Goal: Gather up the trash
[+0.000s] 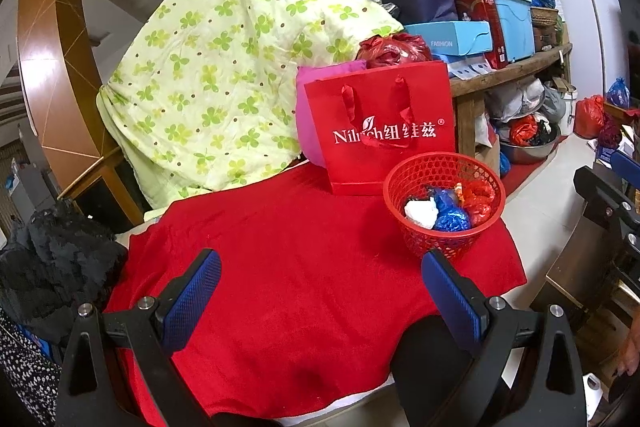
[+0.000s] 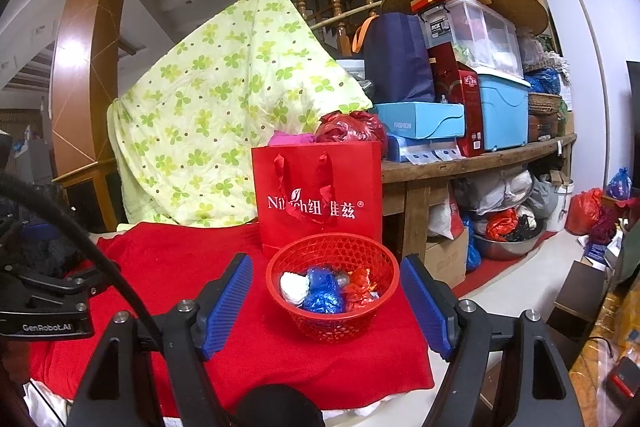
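A red mesh basket (image 1: 444,227) (image 2: 332,323) stands on the red cloth (image 1: 300,307) (image 2: 168,267), in front of a red paper gift bag (image 1: 380,127) (image 2: 320,195). Inside lie a white crumpled wad (image 1: 420,213) (image 2: 294,287), a blue wrapper (image 1: 452,217) (image 2: 324,295) and red wrappers (image 1: 478,205) (image 2: 360,289). My left gripper (image 1: 320,257) is open over bare cloth, left of and nearer than the basket. My right gripper (image 2: 326,261) is open; the basket shows between its fingers, a little ahead of them and apart. Its body (image 1: 608,195) appears right of the table.
A green clover quilt (image 1: 224,67) drapes behind the cloth. A wooden shelf (image 2: 480,159) stacked with boxes and bags stands at the right, with bags and a metal basin (image 2: 508,243) beneath. A black garment (image 1: 52,267) lies at the left. The cloth's right edge drops to the floor.
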{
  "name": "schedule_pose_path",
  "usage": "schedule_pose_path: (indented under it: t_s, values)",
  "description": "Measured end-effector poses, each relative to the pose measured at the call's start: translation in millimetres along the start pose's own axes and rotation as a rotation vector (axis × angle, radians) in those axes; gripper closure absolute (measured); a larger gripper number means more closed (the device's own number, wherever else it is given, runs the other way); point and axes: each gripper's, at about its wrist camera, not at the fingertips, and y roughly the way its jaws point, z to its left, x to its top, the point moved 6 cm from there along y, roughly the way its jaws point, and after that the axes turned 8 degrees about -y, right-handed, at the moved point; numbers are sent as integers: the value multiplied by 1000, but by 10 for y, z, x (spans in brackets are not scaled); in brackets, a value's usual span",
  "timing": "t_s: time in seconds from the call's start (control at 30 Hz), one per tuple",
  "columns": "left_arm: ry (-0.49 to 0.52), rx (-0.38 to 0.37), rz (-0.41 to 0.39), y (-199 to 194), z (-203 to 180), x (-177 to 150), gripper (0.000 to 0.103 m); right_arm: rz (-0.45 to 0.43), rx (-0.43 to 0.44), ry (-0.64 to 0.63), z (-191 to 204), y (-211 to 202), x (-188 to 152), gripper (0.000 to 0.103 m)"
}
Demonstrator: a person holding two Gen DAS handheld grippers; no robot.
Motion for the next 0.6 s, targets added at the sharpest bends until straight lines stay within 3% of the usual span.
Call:
schedule_pose_path:
  t_s: [0.6]
  values:
    - [-47,15,12,42,234,-41,3,-1,24,-22,123,-19,122,24]
